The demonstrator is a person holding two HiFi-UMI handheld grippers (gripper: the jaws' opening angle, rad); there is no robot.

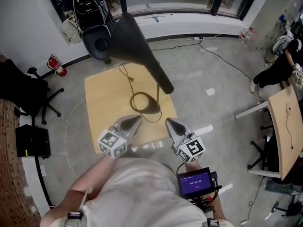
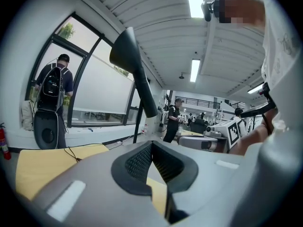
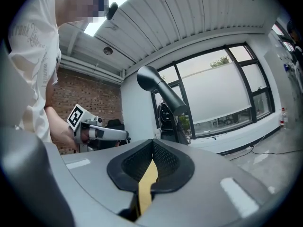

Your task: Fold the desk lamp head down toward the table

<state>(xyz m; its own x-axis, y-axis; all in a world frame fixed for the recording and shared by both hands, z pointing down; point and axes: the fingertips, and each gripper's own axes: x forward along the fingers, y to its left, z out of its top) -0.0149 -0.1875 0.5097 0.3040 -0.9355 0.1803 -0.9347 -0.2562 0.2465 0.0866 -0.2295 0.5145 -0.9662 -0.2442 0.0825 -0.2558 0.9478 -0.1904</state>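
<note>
My left gripper (image 1: 135,121) and right gripper (image 1: 171,125) both have their jaws pressed together on nothing, and they hover over the near edge of the table (image 1: 102,96). The desk lamp head (image 1: 142,56) stands raised on its thin stem, well clear of both. Pushing that smooth cone with closed jaws risks slipping off it. The light ring base (image 1: 145,103) could also skid or tip.

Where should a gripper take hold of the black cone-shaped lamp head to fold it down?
Probably on the slim lower stretch of the black cone-shaped lamp head, coming from the person's side over the wooden table: there it likely narrows enough for jaws, while the flared upper end looks too wide.
</note>
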